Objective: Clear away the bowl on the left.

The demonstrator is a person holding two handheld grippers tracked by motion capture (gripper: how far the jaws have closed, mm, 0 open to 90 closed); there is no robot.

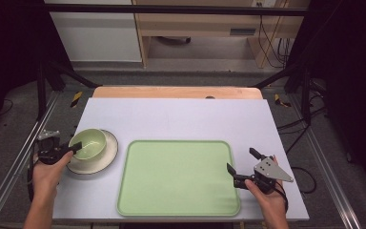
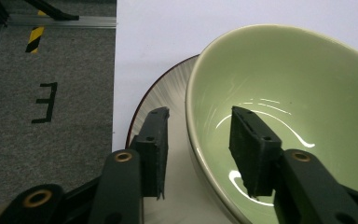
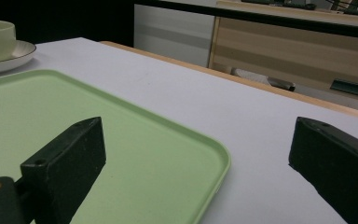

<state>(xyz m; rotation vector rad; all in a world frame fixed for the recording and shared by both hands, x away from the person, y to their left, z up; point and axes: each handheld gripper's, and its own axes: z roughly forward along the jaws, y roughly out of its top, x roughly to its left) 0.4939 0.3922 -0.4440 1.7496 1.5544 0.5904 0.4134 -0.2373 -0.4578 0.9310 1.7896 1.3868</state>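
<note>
Straddling the near rim of the pale green ceramic bowl (image 2: 284, 107), our left claw (image 2: 205, 149) has one black pad inside the glossy wall and the other outside it, above the plate. The jaws are not yet pressed together on that rim: in the left gripper view a gap remains between each pad and the wall, so we read the claw as partly apart, with the rim between the pads. We judge that taking the bowl by its edge is the sensible way, since the body is far too wide to be spanned whole.

The bowl sits on a round white ceramic plate with a dark edge line (image 1: 106, 157), at the left of the pale lilac tabletop (image 1: 181, 119), close to its left border. From the high view the left claw (image 1: 74, 148) comes in low from the left, with the hand (image 1: 47, 174) behind it.

Just to the right of the plate lies the large light green plastic tray with rounded corners (image 1: 178, 210), bare on top. It seems the likely place for the bowl, which would explain why it is kept free.

Farther right, our right claw (image 1: 242, 162) hangs over the tray's right edge, its jaws wide apart with nothing between them. In the right gripper view the tray rim (image 3: 216, 158) runs between the two pads. We suppose it waits there to steady the tray.
</note>
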